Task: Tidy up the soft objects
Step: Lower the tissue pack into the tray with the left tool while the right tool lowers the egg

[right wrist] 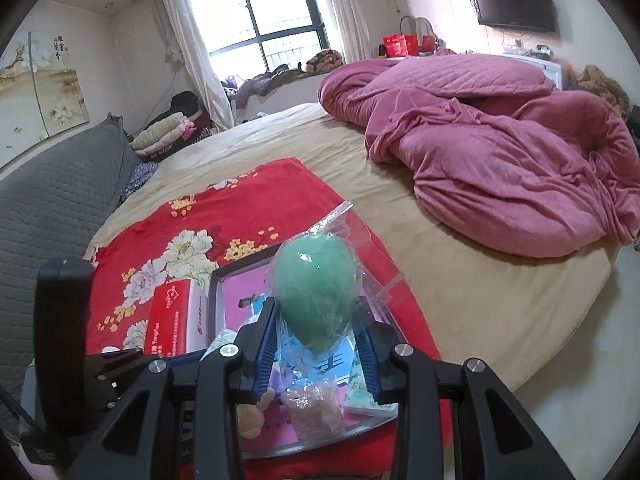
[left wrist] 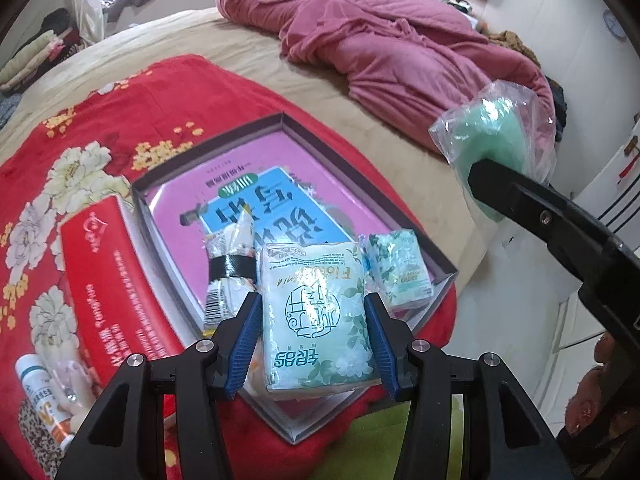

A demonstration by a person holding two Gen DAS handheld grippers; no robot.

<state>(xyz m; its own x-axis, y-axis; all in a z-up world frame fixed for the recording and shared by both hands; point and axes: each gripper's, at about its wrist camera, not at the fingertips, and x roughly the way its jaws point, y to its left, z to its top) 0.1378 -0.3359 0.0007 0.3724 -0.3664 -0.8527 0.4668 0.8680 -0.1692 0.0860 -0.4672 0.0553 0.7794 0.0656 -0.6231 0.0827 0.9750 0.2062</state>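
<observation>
A: Left gripper [left wrist: 313, 344] status?

B: Jaws about half open, clamped on a light-green tissue pack [left wrist: 316, 320]. Blue pads press both long sides. The pack is over the near end of the shallow box tray [left wrist: 224, 136].

A: Right gripper [right wrist: 316, 344]?

B: Jaws narrow, gripping a green egg-shaped sponge [right wrist: 316, 296] inside a clear plastic bag [right wrist: 360, 248]. Loose bag film sticks out above and below the pads. In the left wrist view it's held up in the air to the right of the tray, over the bed edge.

A: What's in the tray?

B: A pink book [left wrist: 248, 148] lies flat on the tray bottom, with a blue book [left wrist: 264, 208] on top of it. A small tissue pack [left wrist: 400, 268] sits in the near right corner. A wrapped packet with a black band [left wrist: 230, 264] is just left of the held pack, touching or nearly; can't tell which.

A: Outside the tray?

B: Red tissue box [left wrist: 116, 280] against the tray's left wall. White bottle [left wrist: 38, 384] further left, near the frame edge. All of it sits on a red floral blanket [left wrist: 132, 92], spread over the tan bed [right wrist: 460, 280].

A: Other soft stuff?

B: Crumpled pink quilt [right wrist: 500, 148] on the far side of the bed, well apart from the tray.
</observation>
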